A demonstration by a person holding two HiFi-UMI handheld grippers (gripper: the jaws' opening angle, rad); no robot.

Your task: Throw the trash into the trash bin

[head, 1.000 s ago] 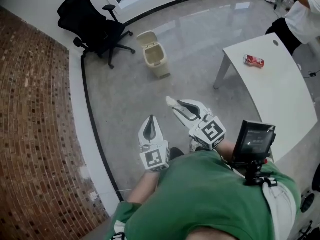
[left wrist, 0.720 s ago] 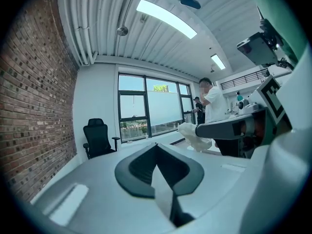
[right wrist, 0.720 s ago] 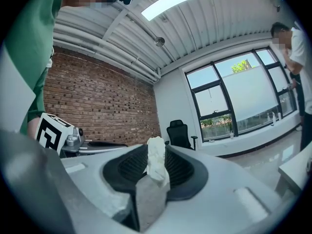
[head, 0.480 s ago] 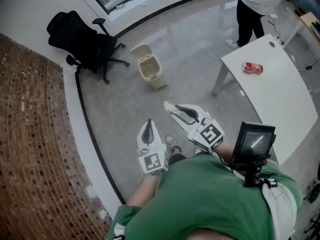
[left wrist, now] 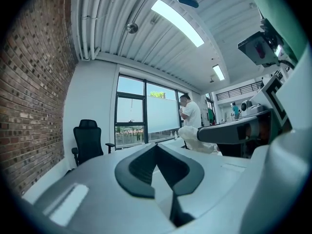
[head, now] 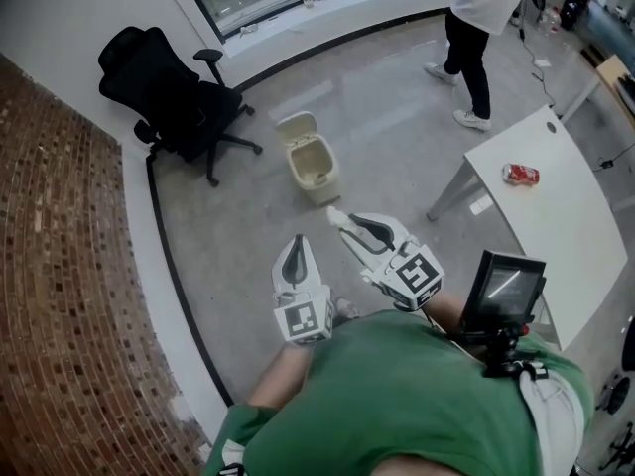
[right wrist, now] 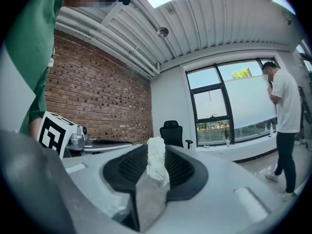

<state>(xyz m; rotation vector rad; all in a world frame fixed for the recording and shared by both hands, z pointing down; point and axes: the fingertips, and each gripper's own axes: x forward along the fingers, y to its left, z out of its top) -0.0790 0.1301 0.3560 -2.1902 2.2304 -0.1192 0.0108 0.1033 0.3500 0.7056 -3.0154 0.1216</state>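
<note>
A cream trash bin (head: 314,169) with its lid tipped open stands on the grey floor ahead of me. My right gripper (head: 338,217) points level toward it, shut on a crumpled white tissue (head: 334,213) that sticks up between the pads (right wrist: 157,165). The tissue's tip sits just short of the bin in the head view. To its left and a little behind, my left gripper (head: 298,242) is shut with nothing in it (left wrist: 156,146). The left gripper view also shows the tissue (left wrist: 197,141) at the right gripper's tip. A red can (head: 520,175) lies on the white table (head: 556,216).
A black office chair (head: 169,97) stands left of the bin near the brick wall (head: 60,296). A person (head: 478,28) in a white shirt stands beyond the table by the windows. A black floor strip (head: 179,286) curves along the wall.
Both grippers have travelled forward across the floor and the bin is now much closer to the right gripper's tip. The standing person has come fully into view. The grip on the tissue is unchanged.
</note>
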